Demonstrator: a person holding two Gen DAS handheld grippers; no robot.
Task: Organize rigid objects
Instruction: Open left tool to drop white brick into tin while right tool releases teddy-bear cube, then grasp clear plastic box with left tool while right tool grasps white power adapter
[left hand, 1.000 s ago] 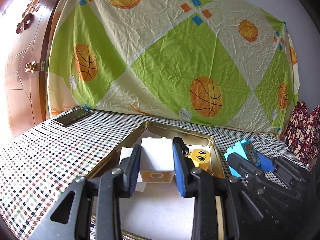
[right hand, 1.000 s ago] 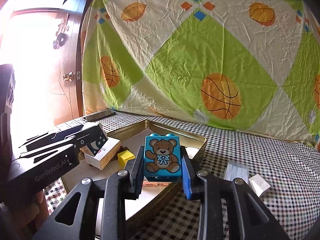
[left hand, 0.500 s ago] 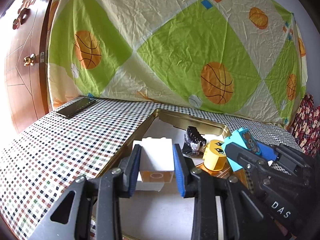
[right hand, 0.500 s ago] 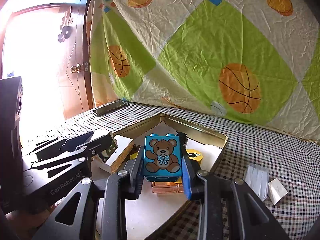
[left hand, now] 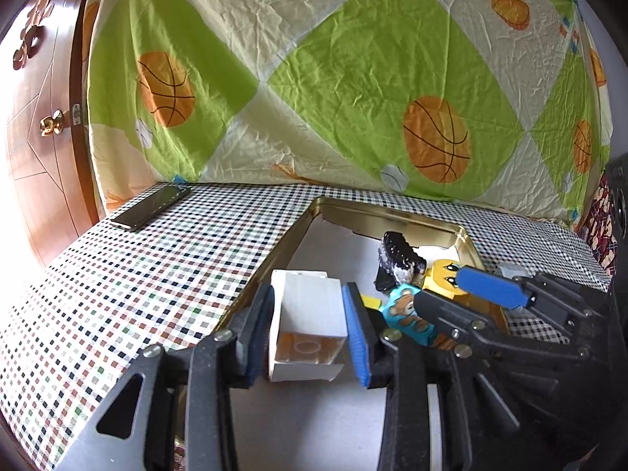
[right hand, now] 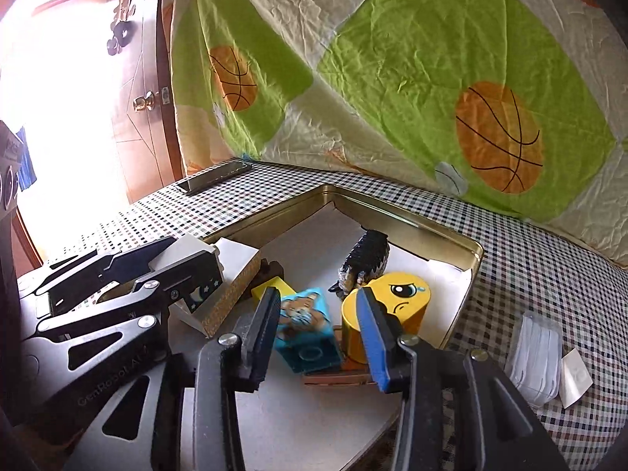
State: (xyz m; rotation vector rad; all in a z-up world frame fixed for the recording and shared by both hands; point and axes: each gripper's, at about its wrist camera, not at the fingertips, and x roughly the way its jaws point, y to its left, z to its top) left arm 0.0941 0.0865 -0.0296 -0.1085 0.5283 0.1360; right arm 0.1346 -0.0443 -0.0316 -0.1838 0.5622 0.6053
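Note:
A gold tin tray lies on the checked cloth. My left gripper is low in the tray, its jaws opening around a white block that rests on the tray floor with slim gaps to both pads. My right gripper is opening too. The blue teddy-bear block lies tilted on the tray beside its left finger, clear of the right one. A yellow sad-face cylinder and a black-and-white lump stand just beyond.
A small yellow brick and a brown block also lie in the tray. A phone rests at the table's far left. A clear packet and a white card lie right of the tray. A patterned sheet hangs behind.
Both grippers moved forward and down into the tray, then their jaws parted. The white block now rests on the tray floor, and the bear block has tipped out of the right grip.

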